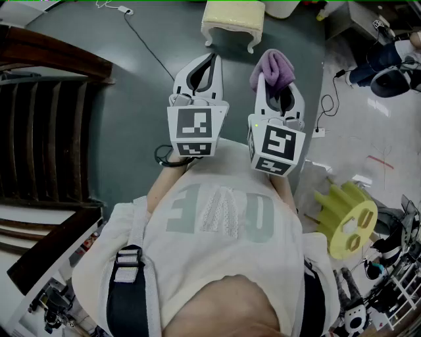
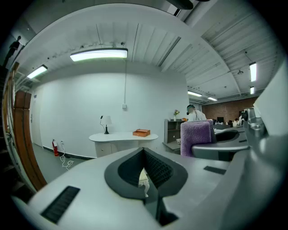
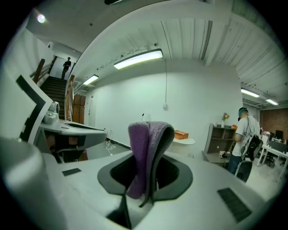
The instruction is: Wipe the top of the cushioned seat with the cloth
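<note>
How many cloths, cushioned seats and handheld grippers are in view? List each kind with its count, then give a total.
purple cloth: 1
cushioned seat: 1
grippers: 2, the left gripper and the right gripper
Total: 4

The cushioned seat point(image 1: 233, 23) is cut off by the head view's top edge.
</note>
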`<control>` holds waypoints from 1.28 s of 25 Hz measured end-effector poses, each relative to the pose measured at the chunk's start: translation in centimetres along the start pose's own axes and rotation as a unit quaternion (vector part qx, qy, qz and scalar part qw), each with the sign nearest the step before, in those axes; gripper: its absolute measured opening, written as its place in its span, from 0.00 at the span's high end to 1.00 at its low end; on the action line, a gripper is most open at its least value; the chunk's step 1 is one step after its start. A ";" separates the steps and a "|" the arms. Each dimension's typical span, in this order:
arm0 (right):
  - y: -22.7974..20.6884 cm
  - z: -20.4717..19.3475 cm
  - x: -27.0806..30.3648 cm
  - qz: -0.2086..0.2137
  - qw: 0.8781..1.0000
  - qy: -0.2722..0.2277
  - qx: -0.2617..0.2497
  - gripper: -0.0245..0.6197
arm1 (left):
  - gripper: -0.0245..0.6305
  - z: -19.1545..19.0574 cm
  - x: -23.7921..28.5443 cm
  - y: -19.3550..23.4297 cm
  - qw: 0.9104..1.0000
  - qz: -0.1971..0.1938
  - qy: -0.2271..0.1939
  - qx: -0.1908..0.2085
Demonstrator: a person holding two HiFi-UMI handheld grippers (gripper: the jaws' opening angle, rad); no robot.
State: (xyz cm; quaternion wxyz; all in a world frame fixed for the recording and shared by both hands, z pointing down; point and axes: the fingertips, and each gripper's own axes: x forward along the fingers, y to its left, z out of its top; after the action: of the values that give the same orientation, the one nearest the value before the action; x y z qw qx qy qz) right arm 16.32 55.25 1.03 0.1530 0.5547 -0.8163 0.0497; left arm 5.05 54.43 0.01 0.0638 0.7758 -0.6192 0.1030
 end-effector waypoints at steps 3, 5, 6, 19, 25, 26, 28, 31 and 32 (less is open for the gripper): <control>0.4 -0.1 0.8 0.000 1.000 0.007 0.005 0.81 | 0.95 -0.2 0.2 1.0 1.000 -0.001 -0.002 -0.001; 0.7 -0.2 1.2 0.000 1.000 0.012 0.009 0.81 | 0.95 -0.3 0.4 1.8 1.000 0.002 -0.001 -0.004; 0.7 -0.3 1.5 0.000 1.000 0.015 0.009 0.81 | 0.95 -0.4 0.6 2.1 1.000 0.003 0.000 -0.005; 4.7 0.5 8.7 0.001 0.998 0.053 0.032 0.81 | 0.95 -1.6 3.5 10.3 0.999 0.007 0.014 -0.029; 8.2 1.7 12.3 -0.024 0.997 0.049 0.059 0.81 | 0.95 -1.4 5.2 17.4 1.000 -0.002 0.008 -0.015; 8.4 1.5 12.6 -0.032 0.996 0.051 0.063 0.81 | 0.95 -1.5 5.6 18.4 1.000 -0.004 0.008 -0.013; 8.2 1.0 13.2 -0.047 0.995 0.058 0.067 0.81 | 0.95 -1.9 6.7 19.8 1.000 -0.007 0.010 -0.012; 6.7 0.6 14.4 -0.065 0.992 0.069 0.083 0.81 | 0.95 -2.1 8.3 20.5 1.000 -0.011 0.016 -0.024; 6.1 0.7 14.8 -0.069 0.991 0.067 0.091 0.81 | 0.95 -2.0 8.7 20.5 0.999 -0.012 0.015 -0.028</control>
State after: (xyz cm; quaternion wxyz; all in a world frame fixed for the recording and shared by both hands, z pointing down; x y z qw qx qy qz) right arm 5.61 44.19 5.46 0.1596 0.6167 -0.7562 0.1499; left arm -13.20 42.01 3.47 0.0959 0.7797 -0.6113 0.0960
